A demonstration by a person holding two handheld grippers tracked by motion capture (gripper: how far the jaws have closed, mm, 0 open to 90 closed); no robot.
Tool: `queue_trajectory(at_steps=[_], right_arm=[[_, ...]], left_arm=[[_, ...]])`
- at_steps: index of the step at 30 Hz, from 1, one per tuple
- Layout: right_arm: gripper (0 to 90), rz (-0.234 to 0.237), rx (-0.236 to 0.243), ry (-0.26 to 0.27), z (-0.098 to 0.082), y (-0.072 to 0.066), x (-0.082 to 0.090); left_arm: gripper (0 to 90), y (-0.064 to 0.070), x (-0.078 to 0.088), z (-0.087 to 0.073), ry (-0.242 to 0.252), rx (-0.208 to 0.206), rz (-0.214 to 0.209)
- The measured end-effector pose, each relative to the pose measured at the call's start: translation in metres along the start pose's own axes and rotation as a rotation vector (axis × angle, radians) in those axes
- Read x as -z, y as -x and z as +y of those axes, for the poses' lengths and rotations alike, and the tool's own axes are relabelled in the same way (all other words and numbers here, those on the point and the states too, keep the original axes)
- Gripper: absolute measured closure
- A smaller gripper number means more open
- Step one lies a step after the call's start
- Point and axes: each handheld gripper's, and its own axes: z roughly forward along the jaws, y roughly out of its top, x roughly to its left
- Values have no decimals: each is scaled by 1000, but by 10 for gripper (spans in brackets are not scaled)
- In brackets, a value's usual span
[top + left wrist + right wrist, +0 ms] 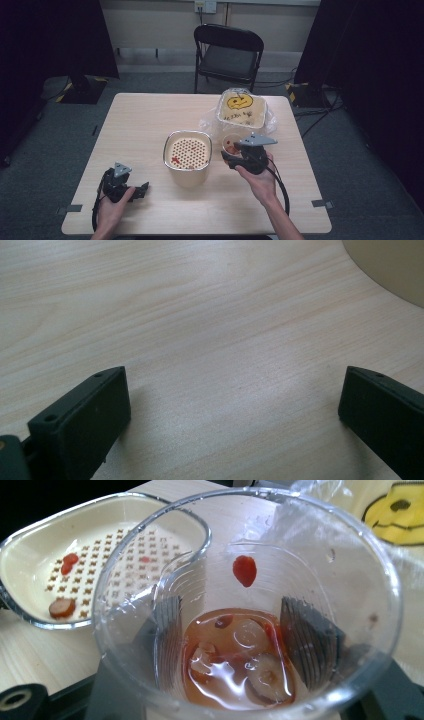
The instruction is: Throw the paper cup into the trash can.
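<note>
Lower left of high view: left gripper (142, 190) low over the table (140, 120), jaws spread wide, nothing between them. Right of centre: right gripper (228, 156) clamped on clear plastic cup (231, 143) with reddish liquid and fruit pieces. Centre: strainer bowl (187, 156). Beyond: smiley-face container (241, 108).

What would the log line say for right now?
right claw: shut on clear cup | left claw: open, over table | strainer tub: beside cup
</note>
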Motion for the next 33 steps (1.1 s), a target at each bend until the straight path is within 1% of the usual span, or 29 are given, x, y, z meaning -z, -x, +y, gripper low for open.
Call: queue_trajectory(at_steps=[3, 4, 8, 9, 10, 15, 16, 17, 18, 21, 22, 23, 24, 26, 28, 29, 31, 32, 33], right_arm=[[433, -2, 11, 3, 5, -1, -1], [433, -12, 30, 3, 11, -2, -1], [435, -41, 81, -5, 23, -8, -2], [435, -41, 81, -5, 23, -8, -2], [435, -58, 117, -13, 29, -13, -3], [435, -106, 202, -28, 43, -24, -7], [435, -111, 215, -29, 45, -26, -8], [435, -111, 215, -29, 45, -26, -8], [437, -125, 240, -35, 50, -30, -10], [440, -140, 272, -45, 56, -33, -13], [441, -150, 284, -47, 58, -34, -14], [441, -150, 284, -47, 58, -34, -14], [443, -172, 315, -55, 60, -36, -16], [446, -187, 343, -66, 62, -39, -19], [449, -203, 382, -79, 63, -42, -22], [449, -203, 382, -79, 63, -42, -22], [452, -227, 422, -94, 64, -46, -25], [455, -251, 458, -109, 66, -49, -27], [457, -269, 473, -116, 67, -52, -29]], left_arm=[[0, 0, 0, 0, 1, 1, 0], [0, 0, 0, 0, 0, 0, 0], [0, 0, 0, 0, 0, 0, 0], [0, 0, 0, 0, 0, 0, 0], [0, 0, 0, 0, 0, 0, 0], [0, 0, 0, 0, 0, 0, 0], [0, 0, 0, 0, 0, 0, 0], [0, 0, 0, 0, 0, 0, 0], [0, 0, 0, 0, 0, 1, 0], [0, 0, 0, 0, 0, 0, 0], [0, 0, 0, 0, 0, 0, 0], [0, 0, 0, 0, 0, 0, 0], [0, 0, 0, 0, 0, 1, 0], [0, 0, 0, 0, 0, 0, 0], [0, 0, 0, 0, 0, 1, 0], [0, 0, 0, 0, 0, 1, 0], [0, 0, 0, 0, 0, 0, 0], [0, 0, 0, 0, 0, 0, 0], [0, 0, 0, 0, 0, 0, 0]])
